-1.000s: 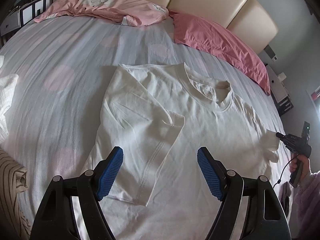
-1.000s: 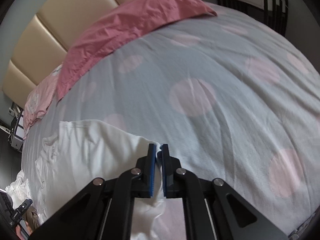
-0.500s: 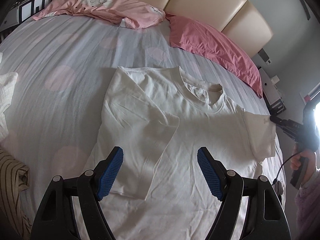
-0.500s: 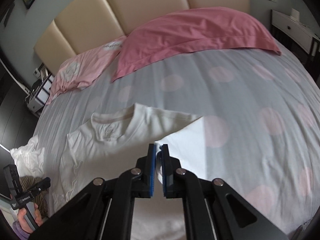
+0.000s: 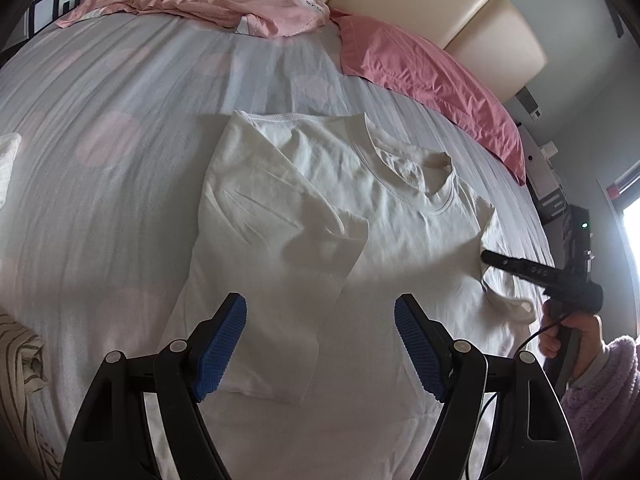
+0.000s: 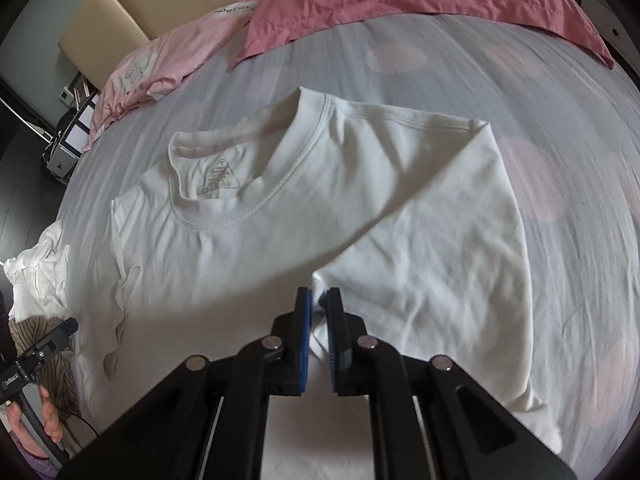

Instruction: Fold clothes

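Bed sheet point(image 5: 120, 92), pale with pink dots, carries a white T-shirt point(image 5: 392, 208) laid face up, its collar point(image 6: 224, 184) toward the pink pillows point(image 5: 432, 80) at the headboard. Relative to the collar, one side panel with its sleeve already lies folded inward over the chest; the opposite sleeve point(image 6: 432, 240) is being carried inward over the body. Right gripper point(image 6: 319, 308) has a fold of that sleeve's hem between its jaws, which have just been opening slightly, so release appears to be starting. Left gripper point(image 5: 320, 344) hangs spread and empty over the lower shirt, below the folded panel. Judged from this layout, both side folds are nearly done; the lengthwise fold from hem to collar remains. Other clothes point(image 6: 36, 268), white and striped, lie at the sheet's edge, well apart from the collar.
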`<act>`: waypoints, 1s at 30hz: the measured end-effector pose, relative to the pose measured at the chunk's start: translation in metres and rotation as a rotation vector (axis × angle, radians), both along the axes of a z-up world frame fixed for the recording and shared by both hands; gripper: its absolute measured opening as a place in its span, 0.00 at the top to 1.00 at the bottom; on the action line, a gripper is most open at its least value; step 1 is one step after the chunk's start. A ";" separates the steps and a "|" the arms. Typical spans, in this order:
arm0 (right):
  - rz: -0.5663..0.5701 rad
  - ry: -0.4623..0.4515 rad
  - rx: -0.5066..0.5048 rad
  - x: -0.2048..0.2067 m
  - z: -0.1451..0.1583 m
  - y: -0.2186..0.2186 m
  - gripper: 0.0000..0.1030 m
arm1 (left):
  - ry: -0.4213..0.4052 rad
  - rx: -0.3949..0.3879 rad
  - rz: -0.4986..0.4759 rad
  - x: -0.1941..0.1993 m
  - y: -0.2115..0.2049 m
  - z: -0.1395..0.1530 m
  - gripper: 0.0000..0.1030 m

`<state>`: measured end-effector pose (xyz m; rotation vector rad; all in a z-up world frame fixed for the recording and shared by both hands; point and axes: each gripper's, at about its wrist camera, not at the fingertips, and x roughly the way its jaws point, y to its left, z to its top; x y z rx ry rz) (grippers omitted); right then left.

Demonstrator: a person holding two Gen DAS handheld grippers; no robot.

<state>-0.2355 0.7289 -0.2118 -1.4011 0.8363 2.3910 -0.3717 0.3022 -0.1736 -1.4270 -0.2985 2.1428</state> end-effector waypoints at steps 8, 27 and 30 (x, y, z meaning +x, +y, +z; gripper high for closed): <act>-0.015 -0.018 0.141 0.058 0.035 0.027 0.81 | -0.002 0.023 -0.002 0.003 0.001 0.007 0.24; -0.046 -0.049 0.112 0.144 0.016 -0.005 0.82 | -0.014 -0.040 -0.080 0.020 0.014 0.005 0.24; 0.002 -0.030 0.148 0.161 0.040 -0.027 0.82 | -0.007 -0.043 -0.139 0.038 0.018 0.021 0.24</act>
